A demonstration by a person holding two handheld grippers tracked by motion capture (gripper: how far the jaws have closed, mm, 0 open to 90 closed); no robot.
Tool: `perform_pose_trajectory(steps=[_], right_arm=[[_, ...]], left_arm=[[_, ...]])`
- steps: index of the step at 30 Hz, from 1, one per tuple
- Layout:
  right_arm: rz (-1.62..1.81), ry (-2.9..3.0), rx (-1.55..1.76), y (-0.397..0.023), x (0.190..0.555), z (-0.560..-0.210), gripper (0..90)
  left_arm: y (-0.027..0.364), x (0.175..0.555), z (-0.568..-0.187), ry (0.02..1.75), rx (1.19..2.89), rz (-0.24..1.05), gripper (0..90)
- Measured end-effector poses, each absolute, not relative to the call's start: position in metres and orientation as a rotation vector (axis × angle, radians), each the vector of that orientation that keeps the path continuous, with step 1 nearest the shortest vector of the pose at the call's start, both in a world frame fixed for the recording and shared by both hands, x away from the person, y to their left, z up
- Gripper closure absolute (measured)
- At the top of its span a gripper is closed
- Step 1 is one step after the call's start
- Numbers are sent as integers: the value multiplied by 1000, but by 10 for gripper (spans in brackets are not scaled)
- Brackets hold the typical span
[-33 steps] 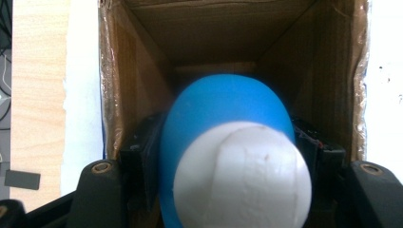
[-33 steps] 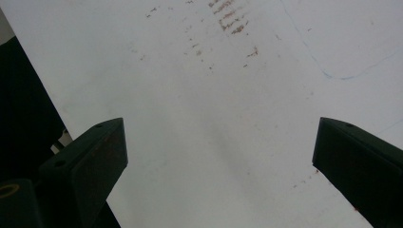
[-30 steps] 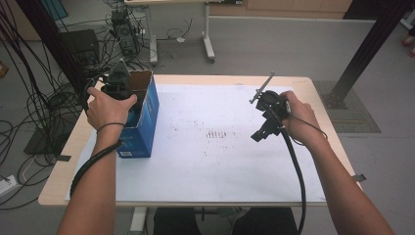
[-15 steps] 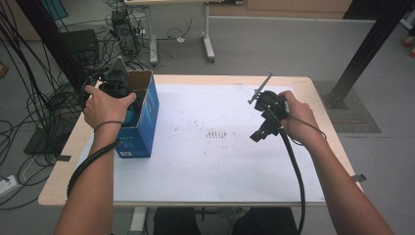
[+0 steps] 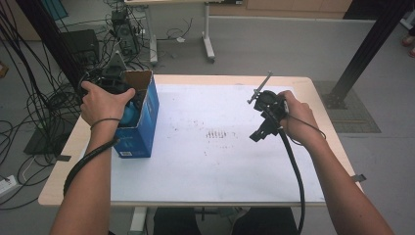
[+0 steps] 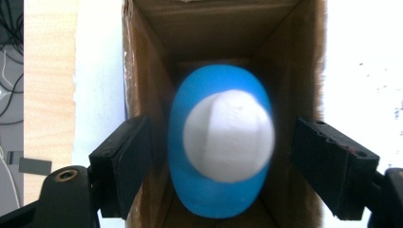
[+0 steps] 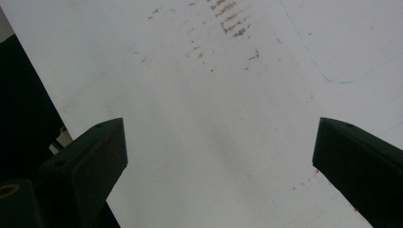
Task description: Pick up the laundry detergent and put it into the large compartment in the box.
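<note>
An open blue cardboard box stands at the table's left side. Inside it stands a blue bottle with a white cap, seen from above in the left gripper view. My left gripper hangs open over the box mouth, one jaw to each side of the bottle, and touches nothing. In the high view a hand covers the left gripper above the box. My right gripper is held above the table's right half. It is open, with only the white sheet between its jaws.
A white sheet with small brown smudges covers most of the wooden table. Cables and equipment lie on the floor beyond the left edge. A black post stands at the far right.
My left hand and gripper have shifted slightly above the box. The right gripper has barely moved.
</note>
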State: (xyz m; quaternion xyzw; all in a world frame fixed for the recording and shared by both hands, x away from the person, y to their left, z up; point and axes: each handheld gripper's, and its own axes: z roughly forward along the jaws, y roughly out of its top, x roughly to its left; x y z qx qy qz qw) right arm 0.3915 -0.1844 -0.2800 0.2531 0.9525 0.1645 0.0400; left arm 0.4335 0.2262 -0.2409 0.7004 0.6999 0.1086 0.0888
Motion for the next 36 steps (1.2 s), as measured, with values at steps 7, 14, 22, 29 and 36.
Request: perform_pose_trajectory(steps=[7,14,22,29,36], right_arm=[[501,2924,762,-181,392,-281,41],[503,2925,764,-180,392,-282,41],[505,2925,760,-180,392,-282,41],[505,2929,762,-179,393,-282,41],[491,2931,761,-178,393,-283,41]], left_arm=[[217,430,-218,2041,2113,335,187],[206,424,-199,1996,2141,334,155],[195,417,-176,1957,2166,309,101],[182,409,-162,1896,2223,254,68],[167,401,-154,1823,2254,194,46]])
